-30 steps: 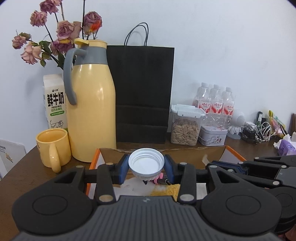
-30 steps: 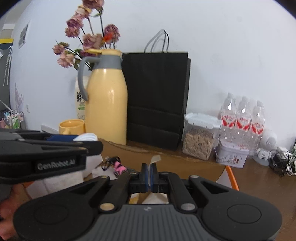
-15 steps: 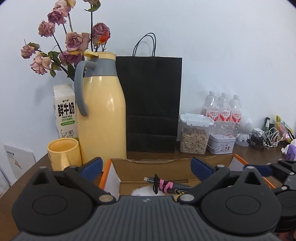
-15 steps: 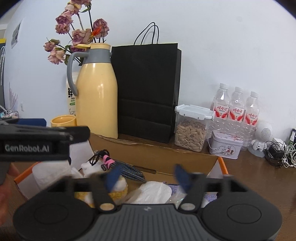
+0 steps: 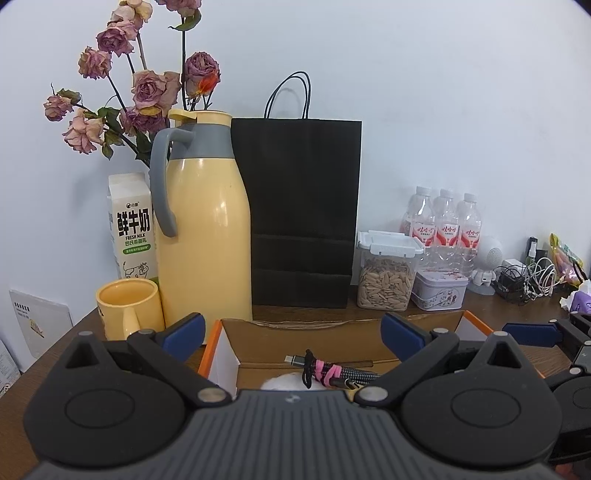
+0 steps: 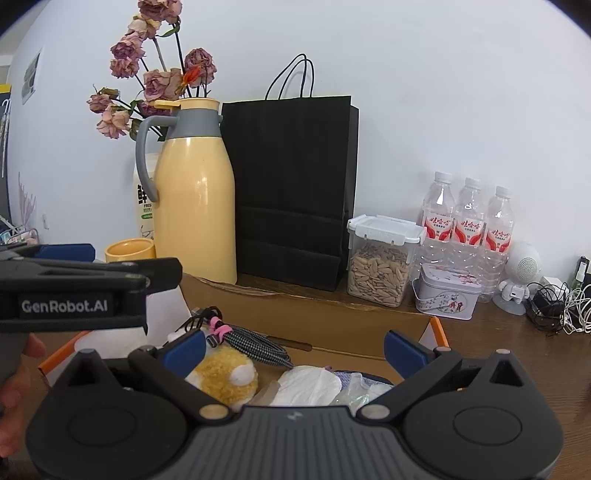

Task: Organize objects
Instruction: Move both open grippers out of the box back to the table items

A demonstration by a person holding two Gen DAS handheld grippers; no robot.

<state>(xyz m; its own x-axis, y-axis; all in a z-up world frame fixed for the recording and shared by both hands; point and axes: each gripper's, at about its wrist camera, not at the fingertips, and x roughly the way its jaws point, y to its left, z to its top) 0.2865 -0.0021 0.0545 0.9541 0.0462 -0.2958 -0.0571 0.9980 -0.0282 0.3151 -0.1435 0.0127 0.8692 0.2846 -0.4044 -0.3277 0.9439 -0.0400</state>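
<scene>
Milk carton (image 6: 144, 201) mostly hidden behind thermos (image 6: 194, 199). Box (image 5: 343, 326) contents largely blocked by left gripper (image 5: 293, 338) body. White lump (image 5: 284, 380) under cable bundle (image 5: 332, 373) unidentifiable. Flower tops (image 5: 177, 5) cropped.

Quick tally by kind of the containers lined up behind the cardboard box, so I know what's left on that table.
Water bottles: 3
Yellow thermos jug: 1
Yellow mug: 1
Milk carton: 1
Black paper bag: 1
Clear seed container: 1
Small tin: 1
Total: 9
</scene>
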